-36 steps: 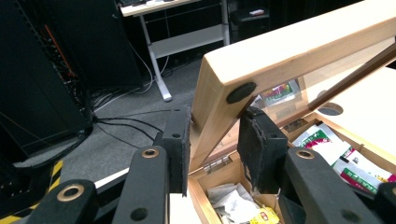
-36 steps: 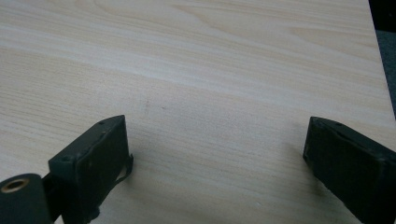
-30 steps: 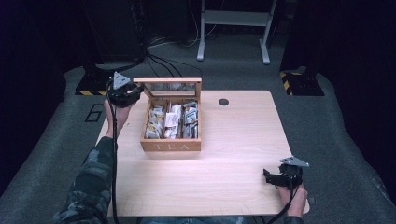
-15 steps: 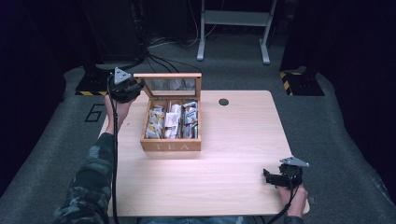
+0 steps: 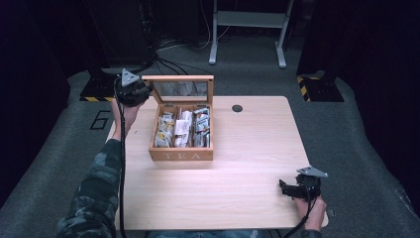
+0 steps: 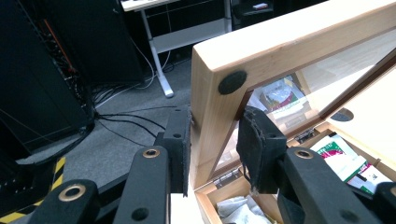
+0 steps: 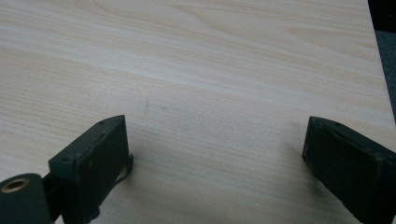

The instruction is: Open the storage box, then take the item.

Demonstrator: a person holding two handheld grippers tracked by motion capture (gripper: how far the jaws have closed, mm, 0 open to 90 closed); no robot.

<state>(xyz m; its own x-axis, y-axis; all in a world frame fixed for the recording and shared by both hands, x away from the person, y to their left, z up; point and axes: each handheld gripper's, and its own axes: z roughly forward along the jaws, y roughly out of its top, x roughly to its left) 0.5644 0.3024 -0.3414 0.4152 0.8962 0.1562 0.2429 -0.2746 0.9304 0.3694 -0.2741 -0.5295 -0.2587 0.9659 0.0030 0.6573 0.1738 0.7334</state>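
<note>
- Lid (image 6: 219, 107) of the wooden tea box (image 5: 181, 153): my left claw (image 6: 212, 140) is clamped on its side rail, one black pad on each face of the pale wood; the lower end of the rail is hidden behind the jaws.
- Through the lid's clear pane I make out printed sachets (image 5: 181, 130), but their labels are too small to read.
- In the left claw view the box body is cut off at the bottom edge.
- The lid stands nearly upright now; a second ago it sat lower and leaned over the box.
- The box sits left of centre on the light woodgrain surface (image 5: 247, 148), "TEA" on its front.
- My right claw (image 7: 215, 158) rests spread wide over bare surface at the near right corner, holding nothing, where it was before.
</note>
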